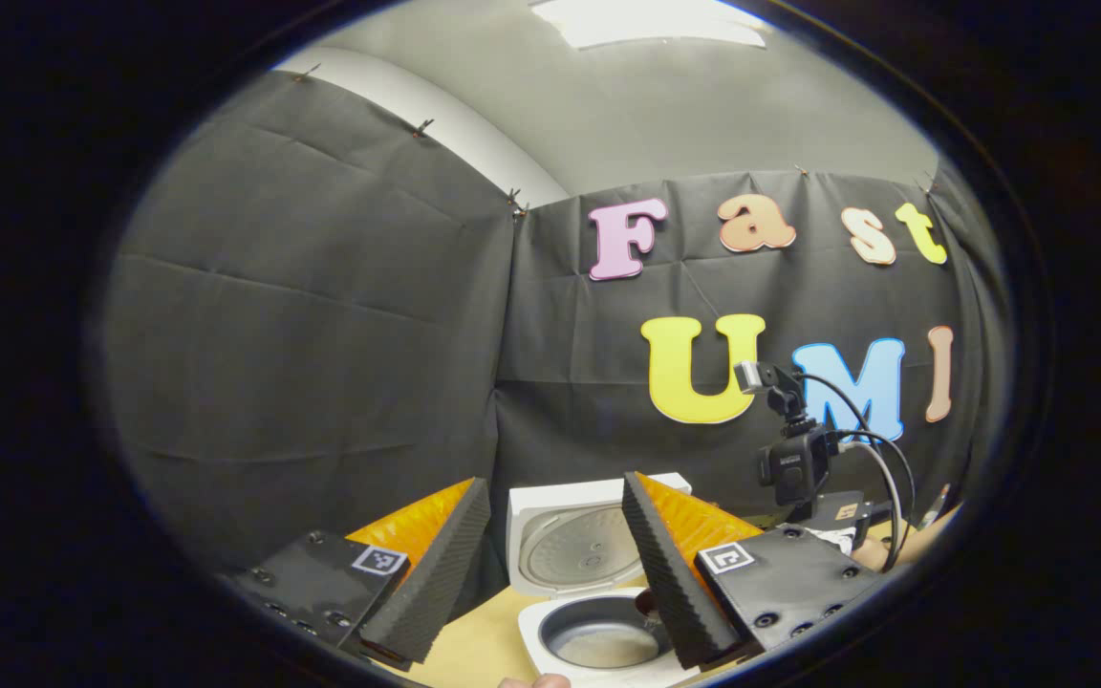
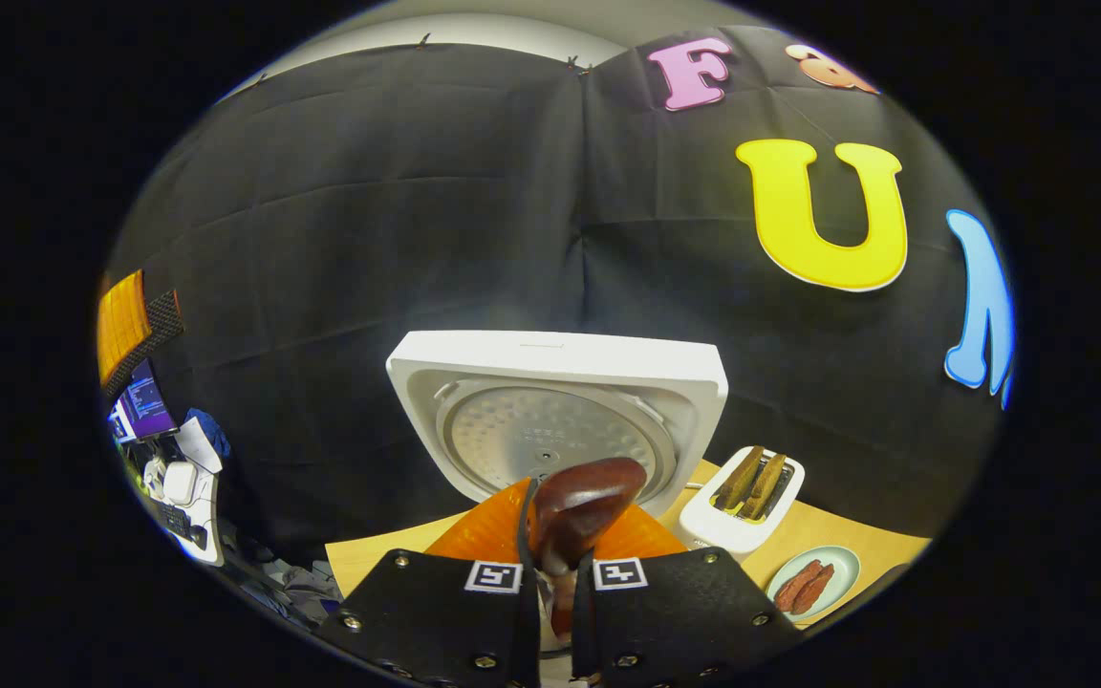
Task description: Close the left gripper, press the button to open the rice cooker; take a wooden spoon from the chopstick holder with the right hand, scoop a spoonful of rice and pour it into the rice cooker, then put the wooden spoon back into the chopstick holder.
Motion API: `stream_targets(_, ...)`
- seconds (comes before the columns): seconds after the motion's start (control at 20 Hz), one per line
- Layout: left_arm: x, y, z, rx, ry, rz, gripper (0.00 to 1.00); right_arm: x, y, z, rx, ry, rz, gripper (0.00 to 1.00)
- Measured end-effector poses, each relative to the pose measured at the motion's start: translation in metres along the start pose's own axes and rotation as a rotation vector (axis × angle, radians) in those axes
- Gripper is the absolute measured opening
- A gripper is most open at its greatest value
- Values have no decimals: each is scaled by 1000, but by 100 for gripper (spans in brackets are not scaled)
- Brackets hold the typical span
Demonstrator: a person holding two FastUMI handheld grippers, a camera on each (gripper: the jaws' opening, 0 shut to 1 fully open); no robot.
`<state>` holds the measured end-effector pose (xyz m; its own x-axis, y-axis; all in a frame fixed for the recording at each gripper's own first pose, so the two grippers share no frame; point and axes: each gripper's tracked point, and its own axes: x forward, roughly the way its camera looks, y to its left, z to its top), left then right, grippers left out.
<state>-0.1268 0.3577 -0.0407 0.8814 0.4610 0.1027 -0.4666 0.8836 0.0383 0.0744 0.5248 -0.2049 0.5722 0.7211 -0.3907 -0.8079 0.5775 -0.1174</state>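
**A:** Wooden spoon (image 2: 581, 511) — where is it sitting right now?

**B:** I'm holding it in my right gripper (image 2: 553, 583). Both fingers are pressing on its handle, pinched almost together, and the dark bowl is sticking up in front of me, rising in front of the lower edge of the raised lid (image 2: 555, 406).

**A:** And the rice cooker (image 1: 598, 626)?

**B:** It's standing open on the wooden table (image 1: 474, 645). In the left gripper view I'm looking down past my fingers into the inner pot (image 1: 598, 640), which is showing a pale layer at the bottom. The lid is tilting upright behind it, its round metal inner plate facing me.

**A:** What is your left gripper (image 1: 550, 564) doing?

**B:** It's hanging above the table's near edge with the fingers spread wide and nothing between them; the cooker is showing through the gap.

**A:** Anything else around?

**B:** In the right gripper view, a white toaster (image 2: 740, 506) with two brown slices is standing just right of the cooker, and a small plate (image 2: 813, 583) with reddish-brown pieces is lying nearer, right of the toaster. In the left gripper view, my other gripper's camera (image 1: 792, 463) with its cables is showing to the right of the cooker.
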Motion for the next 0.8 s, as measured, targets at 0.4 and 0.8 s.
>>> stream_targets(0.4, -12, -5, 3, -20, -17, -2, 94, -6, 0, 13, -84, -25, -9, 13)
stream_targets(0.8, -24, -13, -3, -34, -5, -2, 95, -8, 9, 26, -242, -74, -15, 13)
